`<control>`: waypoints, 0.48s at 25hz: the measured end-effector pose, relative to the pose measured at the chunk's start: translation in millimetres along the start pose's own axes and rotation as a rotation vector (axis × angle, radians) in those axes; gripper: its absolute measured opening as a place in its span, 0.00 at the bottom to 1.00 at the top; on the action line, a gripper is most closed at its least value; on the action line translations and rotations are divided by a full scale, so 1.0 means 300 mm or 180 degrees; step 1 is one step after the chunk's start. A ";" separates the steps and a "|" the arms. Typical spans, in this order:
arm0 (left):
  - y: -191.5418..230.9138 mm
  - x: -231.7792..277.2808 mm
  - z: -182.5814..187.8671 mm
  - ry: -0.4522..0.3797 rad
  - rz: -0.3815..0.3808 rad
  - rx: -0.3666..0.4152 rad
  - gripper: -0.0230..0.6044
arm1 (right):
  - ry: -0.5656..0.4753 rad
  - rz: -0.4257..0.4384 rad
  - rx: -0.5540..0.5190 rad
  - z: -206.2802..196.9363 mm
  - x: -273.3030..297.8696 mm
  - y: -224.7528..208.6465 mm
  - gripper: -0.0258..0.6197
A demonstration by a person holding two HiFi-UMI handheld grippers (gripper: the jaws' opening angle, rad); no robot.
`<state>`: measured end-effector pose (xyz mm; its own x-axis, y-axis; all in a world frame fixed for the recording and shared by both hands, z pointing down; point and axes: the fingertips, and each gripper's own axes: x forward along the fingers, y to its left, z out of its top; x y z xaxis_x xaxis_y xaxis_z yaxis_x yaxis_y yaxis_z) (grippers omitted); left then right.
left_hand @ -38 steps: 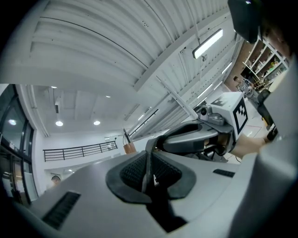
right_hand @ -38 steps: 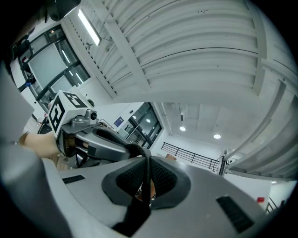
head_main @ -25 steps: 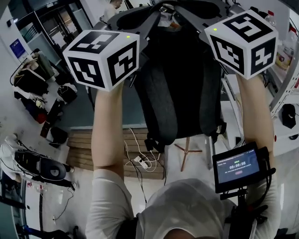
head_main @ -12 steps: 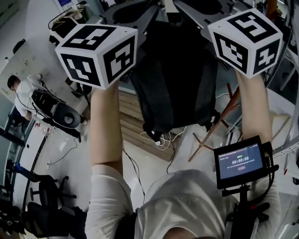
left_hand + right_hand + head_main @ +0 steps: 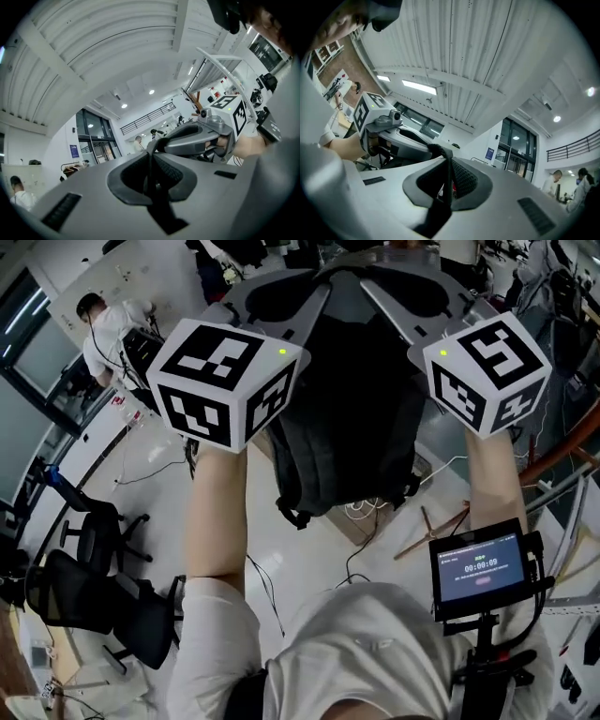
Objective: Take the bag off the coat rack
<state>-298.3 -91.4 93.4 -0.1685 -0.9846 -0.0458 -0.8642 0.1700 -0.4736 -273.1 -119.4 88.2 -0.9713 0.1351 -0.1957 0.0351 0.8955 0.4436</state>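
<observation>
Black bag (image 5: 349, 427); floor cables (image 5: 361, 512), office chairs (image 5: 80, 592) below

Lab workspace, office chairs (image 5: 80, 589), floor cables (image 5: 265, 589)

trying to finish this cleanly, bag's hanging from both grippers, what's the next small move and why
Probably lower the bag gently toward the floor: the left gripper and right gripper are shut on its straps, and it hangs free between them.
</observation>
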 end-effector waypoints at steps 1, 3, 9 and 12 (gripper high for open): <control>0.010 -0.032 -0.058 0.0060 0.0036 -0.0004 0.10 | -0.0012 0.0044 0.0046 -0.035 0.028 0.050 0.10; 0.016 -0.082 -0.162 0.0156 0.0057 -0.0019 0.10 | -0.0016 0.0122 0.0138 -0.106 0.067 0.136 0.10; -0.016 -0.149 -0.361 0.0300 0.0016 -0.0090 0.10 | 0.0054 0.0200 0.0262 -0.263 0.095 0.281 0.10; -0.059 -0.172 -0.428 0.0329 -0.0014 -0.0141 0.10 | 0.0049 0.0265 0.0245 -0.321 0.076 0.334 0.10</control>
<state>-335.1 -38.3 217.1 -0.2108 -0.9763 0.0481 -0.8847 0.1696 -0.4341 -314.4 -67.5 212.3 -0.9677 0.2044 -0.1473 0.1333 0.9115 0.3892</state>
